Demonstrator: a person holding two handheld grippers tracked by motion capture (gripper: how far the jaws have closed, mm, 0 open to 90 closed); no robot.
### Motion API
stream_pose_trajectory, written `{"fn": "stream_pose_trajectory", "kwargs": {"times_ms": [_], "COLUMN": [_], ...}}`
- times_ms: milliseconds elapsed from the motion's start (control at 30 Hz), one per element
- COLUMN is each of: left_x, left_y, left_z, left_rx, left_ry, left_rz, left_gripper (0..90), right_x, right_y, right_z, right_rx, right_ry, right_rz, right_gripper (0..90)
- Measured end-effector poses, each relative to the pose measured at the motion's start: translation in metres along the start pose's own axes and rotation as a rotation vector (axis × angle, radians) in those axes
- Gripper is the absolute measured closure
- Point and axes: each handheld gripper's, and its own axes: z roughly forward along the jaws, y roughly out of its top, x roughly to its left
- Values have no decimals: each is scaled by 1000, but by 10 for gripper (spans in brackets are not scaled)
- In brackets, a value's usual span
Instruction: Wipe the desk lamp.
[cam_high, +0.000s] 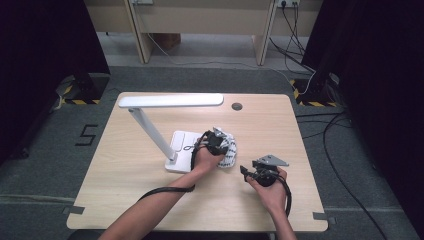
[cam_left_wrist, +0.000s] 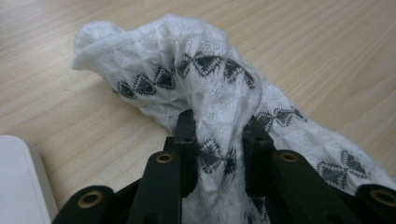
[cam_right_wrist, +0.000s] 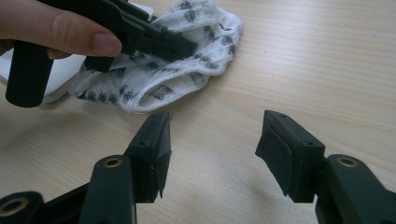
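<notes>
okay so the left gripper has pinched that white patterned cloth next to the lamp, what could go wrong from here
1. The left gripper pinches only a bunched fold of the cloth, so the fabric may slip out when lifted.
2. The cloth lies against the lamp base; pulling it may drag across or nudge the lamp.
3. The right gripper sits open on the table, apart from the cloth, so nothing steadies the loose end.

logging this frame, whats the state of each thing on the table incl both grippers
white patterned cloth: crumpled on the table, a fold pinched in the left gripper
left gripper: shut on the cloth
right gripper: open, empty, held over bare table
desk lamp: standing, arm tilted, head level, no glow visible
table: bare wood near the person
</notes>
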Motion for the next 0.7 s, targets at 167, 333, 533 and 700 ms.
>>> {"fn": "stream_pose_trajectory", "kwargs": {"times_ms": [167, 333, 533, 700], "left_x": [2, 4, 5, 8], "left_y": [2, 3, 0, -7], "left_z": [-2, -22, -59, -96], "left_rx": [26, 17, -19, -48], "left_ry": [-29, -53, -85, -113], "left_rz": [-27, -13, 27, 60], "left_gripper": [770, 779, 779, 779], "right_x": [-1, -2, -2, 0], "right_y": [-1, -1, 2, 5], "right_z": [0, 0, 2, 3], "right_rx": [3, -1, -6, -8], "right_ry": [0, 0, -1, 0], "right_rz": [3, 7, 4, -1], "right_gripper": [440, 445, 457, 471]}}
